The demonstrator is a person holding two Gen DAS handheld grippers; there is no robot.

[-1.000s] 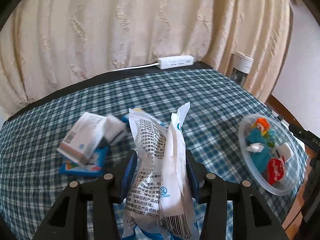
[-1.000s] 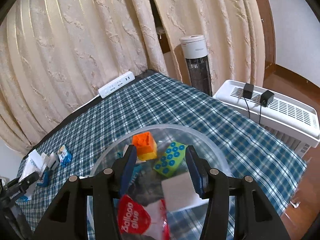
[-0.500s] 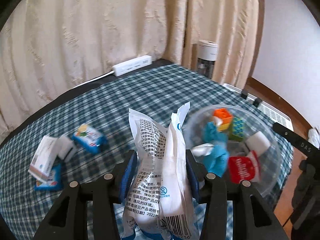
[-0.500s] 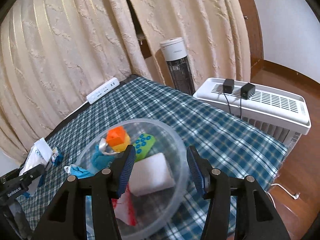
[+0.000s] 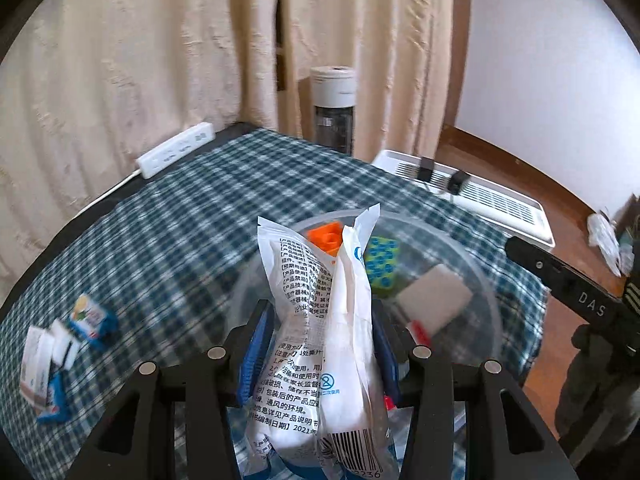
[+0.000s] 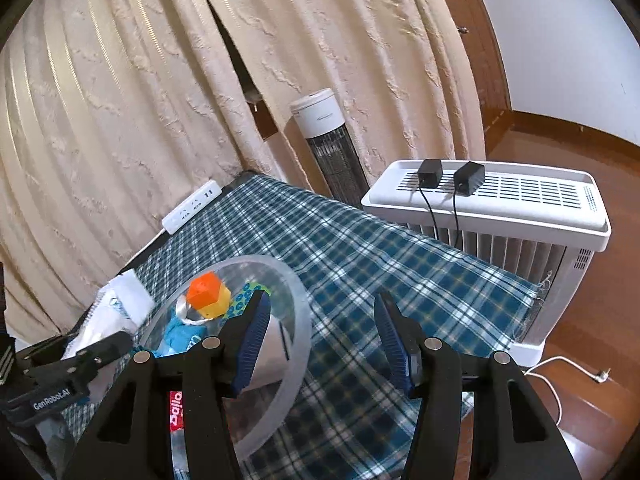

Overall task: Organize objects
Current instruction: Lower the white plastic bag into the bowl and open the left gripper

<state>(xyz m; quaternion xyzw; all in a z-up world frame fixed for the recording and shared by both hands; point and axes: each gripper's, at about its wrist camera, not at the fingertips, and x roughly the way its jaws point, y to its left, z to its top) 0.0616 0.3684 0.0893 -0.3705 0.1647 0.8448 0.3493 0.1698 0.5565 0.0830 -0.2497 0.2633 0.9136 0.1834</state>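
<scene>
My left gripper (image 5: pixel 320 344) is shut on a white printed plastic packet (image 5: pixel 320 320) and holds it upright over the near rim of a clear plastic bowl (image 5: pixel 476 276). The bowl holds an orange block (image 5: pixel 326 236), a green dotted block (image 5: pixel 382 260), a white sponge (image 5: pixel 434 298) and a red packet (image 5: pixel 418 326). In the right wrist view my right gripper (image 6: pixel 322 334) is open and empty above the checked cloth, just right of the bowl (image 6: pixel 298 320). The packet (image 6: pixel 120 312) and left gripper (image 6: pixel 68 372) show at its left.
Small packets and a blue carton (image 5: pixel 94 322) lie on the checked tablecloth (image 5: pixel 192 232) at the left. A white power strip (image 5: pixel 176 154) sits at the table's back edge. A tower fan (image 6: pixel 332 148) and a white air purifier (image 6: pixel 500 216) stand beyond the right edge.
My left gripper has swung right with the packet, from above the small packets to over the bowl. My right gripper has moved right, off the bowl.
</scene>
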